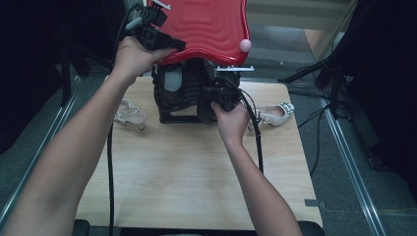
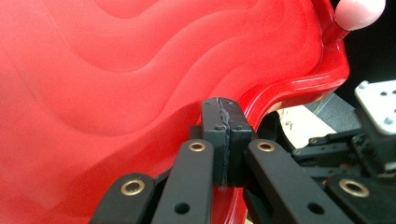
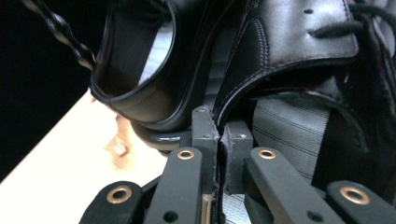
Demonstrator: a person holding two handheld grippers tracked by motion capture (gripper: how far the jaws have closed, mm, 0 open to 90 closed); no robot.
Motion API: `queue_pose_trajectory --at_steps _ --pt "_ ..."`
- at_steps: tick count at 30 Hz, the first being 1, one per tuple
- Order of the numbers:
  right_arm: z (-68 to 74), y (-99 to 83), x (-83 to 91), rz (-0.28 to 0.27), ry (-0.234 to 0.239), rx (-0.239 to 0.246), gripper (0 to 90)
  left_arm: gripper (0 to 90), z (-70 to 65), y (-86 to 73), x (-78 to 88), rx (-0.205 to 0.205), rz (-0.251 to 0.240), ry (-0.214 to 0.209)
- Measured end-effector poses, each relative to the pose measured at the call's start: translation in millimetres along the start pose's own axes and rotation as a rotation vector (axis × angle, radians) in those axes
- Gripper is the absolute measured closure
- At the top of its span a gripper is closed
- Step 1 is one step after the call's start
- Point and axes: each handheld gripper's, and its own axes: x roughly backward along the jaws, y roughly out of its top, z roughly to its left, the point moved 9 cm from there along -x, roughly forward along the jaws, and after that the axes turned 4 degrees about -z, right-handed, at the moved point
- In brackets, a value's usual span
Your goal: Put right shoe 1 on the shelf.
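The red lid (image 1: 206,27) with its wavy ribbed surface is raised above the far end of the table (image 1: 196,172), over a black rack of shoes (image 1: 184,96) that stands on the table top. The left hand-held gripper (image 1: 174,45) is clamped on the near edge of this lid: in the left gripper view its two black jaws are pressed together, with the glossy red rim (image 2: 289,91) pinched between the pads. A pale pink round knob (image 1: 245,45) sits at the lid's right corner, and it also shows at the top right of the left gripper view (image 2: 359,11).

The right hand-held gripper (image 1: 222,96) is lower down, at the right front of the rack. In the right gripper view its jaws are closed on the thin edge of a black leather shoe (image 3: 289,42), the stitched rim running down into the narrow seam between the pads. A second black shoe (image 3: 140,74) lies just beside it, to the left in that view, with its opening turned toward the camera.

Two light-coloured sandals rest on the table, one left of the rack (image 1: 130,113) and one to its right (image 1: 276,114), both apart from the hand-held grippers. Black cables (image 1: 257,142) trail back across the wood toward the person.
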Motion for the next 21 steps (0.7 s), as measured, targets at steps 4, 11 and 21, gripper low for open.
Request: queue_pose_trajectory --at_steps 4,11,21 --pt "2.9 -0.7 -5.3 -0.01 -0.017 0.016 87.6 90.0 0.1 -0.3 0.2 0.012 0.001 0.0" --pt "5.3 1.9 -13.2 -0.018 -0.017 0.006 87.6 90.0 0.8 -0.3 0.1 0.014 0.003 0.0" --pt "11.2 -0.6 -26.5 0.002 -0.04 0.059 84.7 90.0 0.8 -0.7 0.6 0.014 0.005 0.002"
